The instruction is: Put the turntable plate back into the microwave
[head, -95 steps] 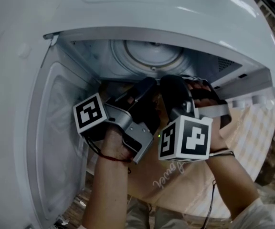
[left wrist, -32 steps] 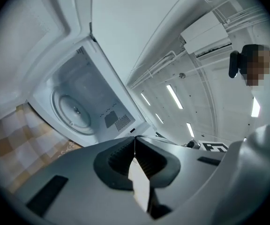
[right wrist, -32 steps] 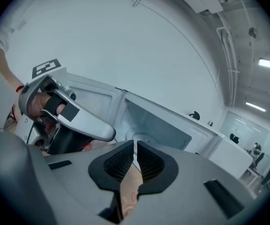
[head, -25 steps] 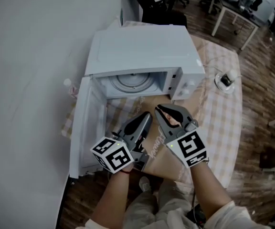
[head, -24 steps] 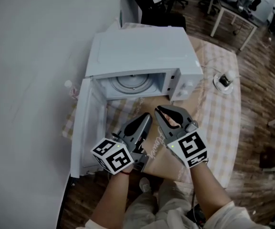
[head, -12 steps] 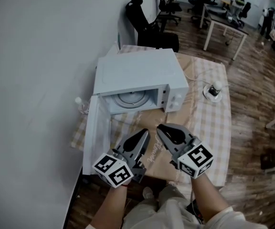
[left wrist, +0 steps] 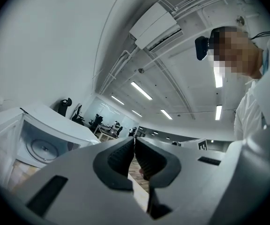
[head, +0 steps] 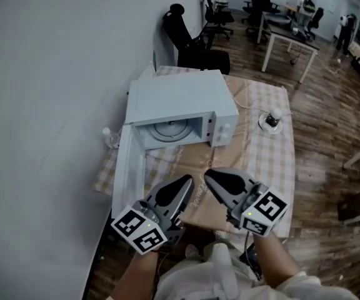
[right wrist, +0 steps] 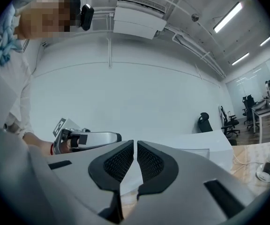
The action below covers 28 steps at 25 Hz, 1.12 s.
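White microwave (head: 179, 99), door (head: 125, 174) swung open; round turntable plate (head: 167, 129) flat inside cavity.

No legible writing
Pale cursive script on the brown sheet (head: 198, 197) is too small and too covered to read

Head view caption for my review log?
Left gripper and right gripper, shut and empty, before the open microwave; turntable plate inside.

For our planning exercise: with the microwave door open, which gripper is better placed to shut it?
Probably left: the left gripper is nearest the open door; the right gripper is farther away.
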Motion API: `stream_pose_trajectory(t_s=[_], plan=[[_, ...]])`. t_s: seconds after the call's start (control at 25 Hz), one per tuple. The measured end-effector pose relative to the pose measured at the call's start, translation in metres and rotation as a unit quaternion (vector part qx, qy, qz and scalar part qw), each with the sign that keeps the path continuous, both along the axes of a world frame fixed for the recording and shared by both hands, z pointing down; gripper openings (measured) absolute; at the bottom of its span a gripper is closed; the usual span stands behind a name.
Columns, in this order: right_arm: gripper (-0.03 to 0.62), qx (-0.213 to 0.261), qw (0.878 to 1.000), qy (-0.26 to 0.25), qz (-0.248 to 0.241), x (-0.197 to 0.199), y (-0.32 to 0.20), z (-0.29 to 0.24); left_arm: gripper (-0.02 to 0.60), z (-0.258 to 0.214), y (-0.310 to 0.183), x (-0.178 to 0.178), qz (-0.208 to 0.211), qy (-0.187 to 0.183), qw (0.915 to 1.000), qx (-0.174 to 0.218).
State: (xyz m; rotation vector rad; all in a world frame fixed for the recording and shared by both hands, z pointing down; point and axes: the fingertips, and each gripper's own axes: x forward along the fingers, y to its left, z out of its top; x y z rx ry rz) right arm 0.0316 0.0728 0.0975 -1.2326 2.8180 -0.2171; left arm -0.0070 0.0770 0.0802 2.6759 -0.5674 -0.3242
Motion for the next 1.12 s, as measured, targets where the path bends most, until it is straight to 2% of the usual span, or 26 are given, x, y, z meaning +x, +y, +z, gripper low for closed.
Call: stream_pose_trajectory(t_s=[0.16, 0.6, 0.84, 1.12], plan=[[0.044, 0.008, 0.999, -0.031, -0.032, -0.003, 0.019, -0.020, 0.008, -0.015, 0.019, -0.004, 0.011, 0.008, 0.9999, 0.010], [0.044, 0.014, 0.996, -0.051, -0.075, -0.006, 0.051, -0.036, 0.008, -0.028, 0.049, -0.018, 0.012, -0.003, 0.9993, 0.036], [0.044, 0.008, 0.994, -0.048, -0.101, -0.013, 0.068, -0.037, 0.008, -0.035, 0.060, -0.020, 0.021, -0.008, 0.9988, 0.043], [0.044, 0.010, 0.990, -0.038, -0.133, -0.017, 0.076, -0.042, 0.008, -0.033, 0.070, -0.006, 0.044, -0.027, 0.9971, 0.055]])
